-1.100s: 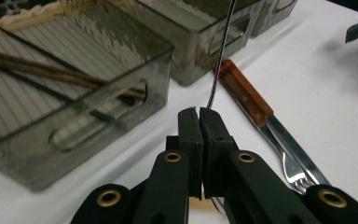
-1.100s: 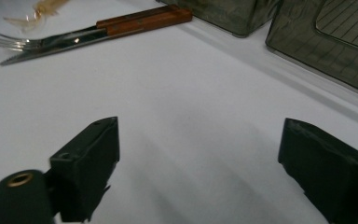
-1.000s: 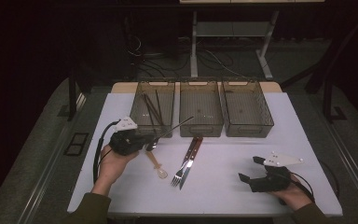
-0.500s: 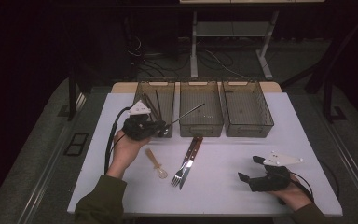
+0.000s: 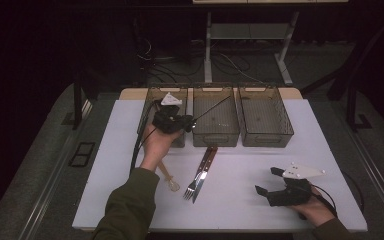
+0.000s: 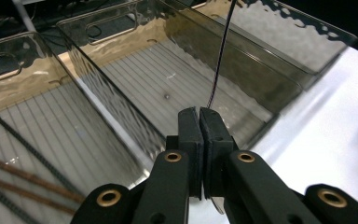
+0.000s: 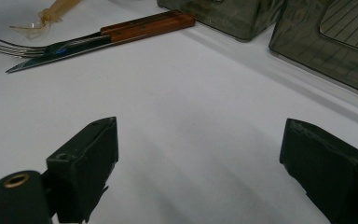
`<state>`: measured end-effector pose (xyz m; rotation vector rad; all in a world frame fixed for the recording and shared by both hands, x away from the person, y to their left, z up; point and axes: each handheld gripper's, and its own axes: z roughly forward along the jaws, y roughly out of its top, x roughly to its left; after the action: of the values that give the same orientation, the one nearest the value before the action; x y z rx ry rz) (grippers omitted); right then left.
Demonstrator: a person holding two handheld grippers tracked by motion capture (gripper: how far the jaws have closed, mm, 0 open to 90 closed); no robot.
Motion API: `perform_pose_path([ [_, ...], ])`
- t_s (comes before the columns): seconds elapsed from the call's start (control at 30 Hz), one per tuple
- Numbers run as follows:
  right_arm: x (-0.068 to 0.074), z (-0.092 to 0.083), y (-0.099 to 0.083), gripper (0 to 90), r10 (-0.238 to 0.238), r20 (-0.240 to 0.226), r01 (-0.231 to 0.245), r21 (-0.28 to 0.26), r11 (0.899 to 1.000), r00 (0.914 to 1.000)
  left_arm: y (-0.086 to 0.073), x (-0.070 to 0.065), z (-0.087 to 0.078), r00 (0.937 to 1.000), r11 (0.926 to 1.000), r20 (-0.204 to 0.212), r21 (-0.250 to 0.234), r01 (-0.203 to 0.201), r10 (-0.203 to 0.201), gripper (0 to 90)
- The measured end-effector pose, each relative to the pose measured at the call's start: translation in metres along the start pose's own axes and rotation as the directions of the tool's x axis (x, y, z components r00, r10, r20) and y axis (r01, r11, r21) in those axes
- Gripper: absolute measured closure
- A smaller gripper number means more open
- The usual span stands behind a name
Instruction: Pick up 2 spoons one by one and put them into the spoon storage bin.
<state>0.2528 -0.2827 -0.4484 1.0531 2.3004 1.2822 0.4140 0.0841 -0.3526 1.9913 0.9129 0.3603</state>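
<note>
Left gripper (image 6: 199, 112), jaws pinching a thin black chopstick (image 6: 221, 51) over the middle bin (image 6: 242, 70); right gripper (image 7: 198, 154) spread wide, resting on white table (image 7: 191, 93).

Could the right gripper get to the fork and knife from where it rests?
Probably yes. The right gripper sits open on the table, and bare tabletop lies between it and the fork and knife. The left gripper is up at the bins.
</note>
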Motion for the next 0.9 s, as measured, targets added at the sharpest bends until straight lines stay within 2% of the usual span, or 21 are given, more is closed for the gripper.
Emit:
perform_pose_path([
  [0.2,0.000,0.000,0.000,11.7,-0.002,-0.004,0.002,-0.005,1.000,1.0000,0.009,-0.003,0.024,0.9987,0.9986,-0.049,0.050,-0.014,0.016,87.9],
  [0.37,0.000,-0.001,0.000,11.7,-0.003,-0.006,0.003,-0.006,1.000,1.0000,0.013,-0.005,0.043,0.9973,0.9975,-0.073,0.070,0.006,-0.001,87.9],
  [0.43,0.001,-0.001,0.000,11.7,-0.004,-0.008,0.004,-0.004,1.000,1.0000,0.014,-0.006,0.050,0.9961,0.9968,-0.085,0.075,0.027,-0.020,87.9],
  [0.57,0.001,-0.001,0.000,11.7,-0.013,-0.010,0.013,-0.002,1.000,0.9999,0.013,-0.006,0.061,0.9930,0.9932,-0.116,0.111,0.036,-0.023,87.9],
  [0.67,0.001,-0.001,0.000,11.7,-0.013,-0.013,0.013,-0.004,1.000,0.9998,0.012,-0.007,0.066,0.9928,0.9918,-0.115,0.118,0.049,-0.036,87.5],
  [0.7,0.001,-0.002,0.000,11.7,-0.015,-0.013,0.015,-0.004,1.000,0.9998,0.011,-0.008,0.067,0.9930,0.9930,-0.111,0.106,0.052,-0.040,86.6],
  [0.77,0.001,-0.002,0.000,11.7,-0.018,-0.015,0.018,-0.007,1.000,0.9997,0.012,-0.008,0.066,0.9923,0.9937,-0.121,0.104,0.040,-0.027,78.8],
  [0.83,0.001,-0.002,0.000,11.7,-0.020,-0.016,0.020,-0.007,1.000,0.9997,0.012,-0.007,0.066,0.9916,0.9944,-0.123,0.093,0.050,-0.038,73.2],
  [0.9,0.001,-0.002,0.000,11.7,-0.019,-0.016,0.019,-0.006,1.000,0.9997,0.013,-0.006,0.063,0.9927,0.9948,-0.116,0.092,0.044,-0.033,70.6],
])
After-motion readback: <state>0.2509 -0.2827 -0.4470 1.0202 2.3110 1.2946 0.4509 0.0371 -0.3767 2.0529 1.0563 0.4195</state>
